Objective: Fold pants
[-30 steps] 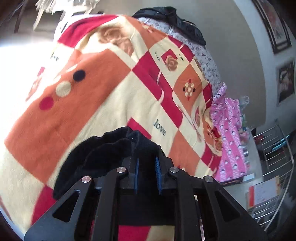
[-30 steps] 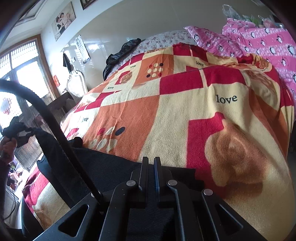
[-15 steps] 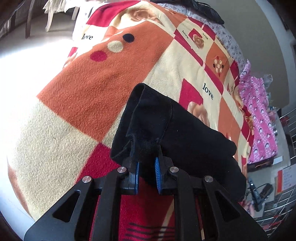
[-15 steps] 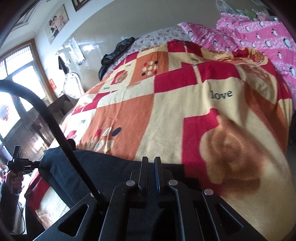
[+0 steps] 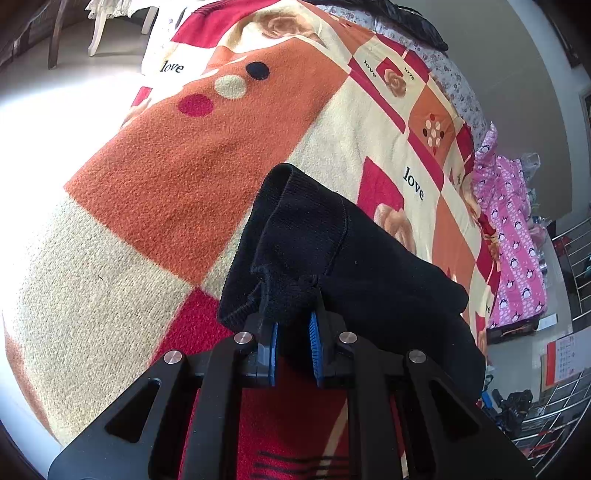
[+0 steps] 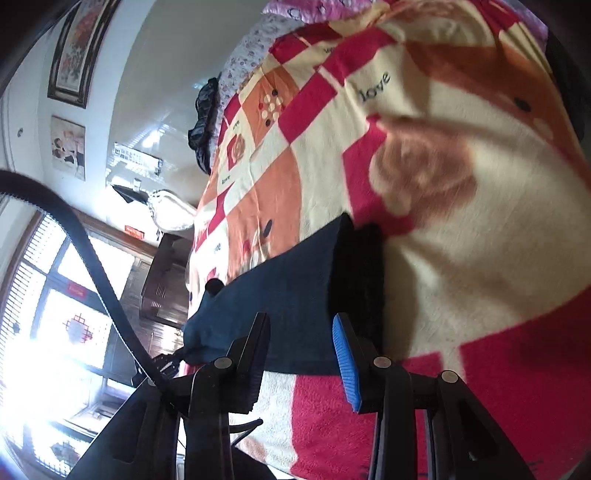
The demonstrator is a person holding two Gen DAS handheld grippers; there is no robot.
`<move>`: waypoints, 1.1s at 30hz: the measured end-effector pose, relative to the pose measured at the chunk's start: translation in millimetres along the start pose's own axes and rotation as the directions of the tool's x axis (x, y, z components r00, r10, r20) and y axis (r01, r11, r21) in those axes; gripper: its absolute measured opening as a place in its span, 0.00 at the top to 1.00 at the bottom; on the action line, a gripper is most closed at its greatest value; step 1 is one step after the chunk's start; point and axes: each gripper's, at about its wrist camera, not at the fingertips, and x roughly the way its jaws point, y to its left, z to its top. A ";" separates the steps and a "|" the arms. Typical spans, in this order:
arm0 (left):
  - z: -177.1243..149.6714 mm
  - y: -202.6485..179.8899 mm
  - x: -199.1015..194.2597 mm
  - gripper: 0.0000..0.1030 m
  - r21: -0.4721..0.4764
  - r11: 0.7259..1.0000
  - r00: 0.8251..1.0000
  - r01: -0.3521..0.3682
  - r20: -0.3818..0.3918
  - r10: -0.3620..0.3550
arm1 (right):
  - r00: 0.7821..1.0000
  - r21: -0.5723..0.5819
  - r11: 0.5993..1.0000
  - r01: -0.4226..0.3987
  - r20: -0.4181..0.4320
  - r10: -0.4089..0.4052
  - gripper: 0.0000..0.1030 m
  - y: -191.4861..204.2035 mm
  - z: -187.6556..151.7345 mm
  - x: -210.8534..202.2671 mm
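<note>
Black pants (image 5: 354, 266) lie folded on a patterned orange, red and cream blanket (image 5: 184, 177). My left gripper (image 5: 293, 332) is shut on a bunched edge of the pants, with cloth pinched between its blue pads. In the right wrist view the pants (image 6: 295, 295) stretch leftward across the blanket (image 6: 461, 258). My right gripper (image 6: 301, 332) is rolled over and its jaws are opening; no cloth is pressed between them, and the pants' edge lies just beyond the fingertips.
Pink patterned bedding (image 5: 513, 236) and a dark garment (image 5: 406, 18) lie at the bed's far end. A metal rack (image 5: 565, 417) stands by the bed. A black cable (image 6: 92, 266) arcs across the right wrist view; a bright window (image 6: 55, 332) is at left.
The left gripper lowered the pants onto the blanket and then held still. The right gripper let go of the pants, opened, pulled back and rolled sharply.
</note>
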 end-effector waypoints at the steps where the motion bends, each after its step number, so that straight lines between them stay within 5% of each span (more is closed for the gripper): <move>1: 0.2 0.0 0.0 0.87 0.000 1.000 1.000 0.000 -0.002 0.000 | 1.000 0.004 1.000 0.026 -0.016 -0.025 0.67 -0.1 -2.2 2.4; 4: 0.5 0.0 -0.3 0.87 0.001 1.000 1.000 0.003 0.000 -0.003 | 0.998 0.051 0.997 0.051 -0.026 -0.050 0.67 -8.2 -9.5 3.5; 9: 2.4 0.8 1.0 0.87 -0.002 1.000 1.000 0.010 -0.003 -0.010 | 0.998 0.149 0.987 -0.060 -0.005 0.061 0.67 -23.7 -11.7 6.6; 13: 2.9 -0.1 1.8 0.87 0.001 1.000 1.000 0.006 -0.006 -0.006 | 0.995 0.117 0.988 -0.100 0.007 0.100 0.67 -15.0 -4.8 17.1; 15: 2.8 -0.5 1.8 0.87 -0.003 1.000 1.000 0.009 -0.005 -0.009 | 0.999 0.094 0.994 -0.047 0.004 0.047 0.73 -12.7 -2.5 24.5; 17: 2.4 0.1 1.7 0.87 -0.002 1.000 1.000 0.013 -0.006 -0.013 | 1.000 0.056 0.998 0.023 0.012 -0.023 0.92 -8.8 -2.8 27.2; 21: 0.5 -3.2 -0.6 0.87 0.027 1.000 1.000 -0.001 0.005 0.000 | 0.996 -0.097 0.994 0.045 0.075 -0.038 0.95 17.9 -8.8 11.7; 25: 3.0 -0.5 -3.8 0.88 0.020 1.000 1.000 0.023 0.010 -0.024 | 0.980 -0.135 0.990 -0.047 0.185 0.071 0.95 24.7 0.0 -26.4; 27: 3.4 2.2 -1.3 0.88 0.022 0.999 0.999 0.032 -0.005 -0.032 | 0.975 -0.116 0.993 -0.039 0.212 0.063 0.97 19.2 7.9 -35.8; 33: -2.2 -2.6 -7.7 0.88 0.056 0.998 0.999 0.034 -0.022 -0.033 | 0.992 -0.073 0.996 0.045 0.124 -0.035 0.97 -1.4 8.9 -14.1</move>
